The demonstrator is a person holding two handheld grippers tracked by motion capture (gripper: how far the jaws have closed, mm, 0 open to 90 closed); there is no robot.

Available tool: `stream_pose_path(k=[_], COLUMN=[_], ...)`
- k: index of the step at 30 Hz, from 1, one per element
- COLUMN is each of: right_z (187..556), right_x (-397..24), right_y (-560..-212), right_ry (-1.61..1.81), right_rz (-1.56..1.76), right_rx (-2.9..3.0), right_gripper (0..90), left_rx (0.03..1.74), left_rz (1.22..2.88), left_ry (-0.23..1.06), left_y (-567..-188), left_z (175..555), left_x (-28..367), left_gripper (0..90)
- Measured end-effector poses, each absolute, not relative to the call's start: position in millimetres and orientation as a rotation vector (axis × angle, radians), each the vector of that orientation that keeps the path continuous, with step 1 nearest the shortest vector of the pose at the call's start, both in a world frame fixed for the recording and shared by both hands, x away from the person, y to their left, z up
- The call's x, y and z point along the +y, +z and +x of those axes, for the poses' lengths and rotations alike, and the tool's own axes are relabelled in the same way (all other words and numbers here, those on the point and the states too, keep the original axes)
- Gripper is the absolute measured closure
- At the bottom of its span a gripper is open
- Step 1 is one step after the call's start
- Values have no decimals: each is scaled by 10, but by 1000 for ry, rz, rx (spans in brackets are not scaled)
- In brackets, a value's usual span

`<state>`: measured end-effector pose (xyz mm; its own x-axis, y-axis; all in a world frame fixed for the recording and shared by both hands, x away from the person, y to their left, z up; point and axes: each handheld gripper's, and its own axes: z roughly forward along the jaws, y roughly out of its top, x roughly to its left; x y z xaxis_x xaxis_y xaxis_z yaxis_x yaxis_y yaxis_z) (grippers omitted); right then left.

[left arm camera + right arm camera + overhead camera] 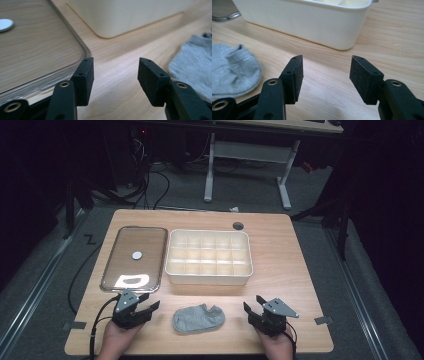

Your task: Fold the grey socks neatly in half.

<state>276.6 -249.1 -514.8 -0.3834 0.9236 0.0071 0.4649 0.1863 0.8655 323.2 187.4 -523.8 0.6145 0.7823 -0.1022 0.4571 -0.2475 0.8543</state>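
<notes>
Grey sock [198, 318] flat at the near edge, between my two grippers.
Left gripper [145, 306] and right gripper [253, 307] both gape wide, holding nothing, low over the table [280, 255]. Beyond the sock I see the cream divided box [208, 257]; left of it a clear lid [134, 258] with a white disc [137, 255].
</notes>
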Motion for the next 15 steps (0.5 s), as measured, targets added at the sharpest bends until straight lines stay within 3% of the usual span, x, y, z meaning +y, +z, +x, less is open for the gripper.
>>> stream_pose_path(k=[5, 15], right_z=[2758, 2719], right_x=[-2521, -2461], right_y=[-5180, -5169], right_ry=[1130, 1155], right_rz=[1295, 1251], right_rx=[1928, 1966], right_gripper=[420, 455], left_rx=[993, 979], left_rz=[1901, 1913], left_ry=[455, 454], left_y=[-5239, -5232], left_z=[3245, 3201], left_x=[1855, 1813], left_gripper=[457, 426])
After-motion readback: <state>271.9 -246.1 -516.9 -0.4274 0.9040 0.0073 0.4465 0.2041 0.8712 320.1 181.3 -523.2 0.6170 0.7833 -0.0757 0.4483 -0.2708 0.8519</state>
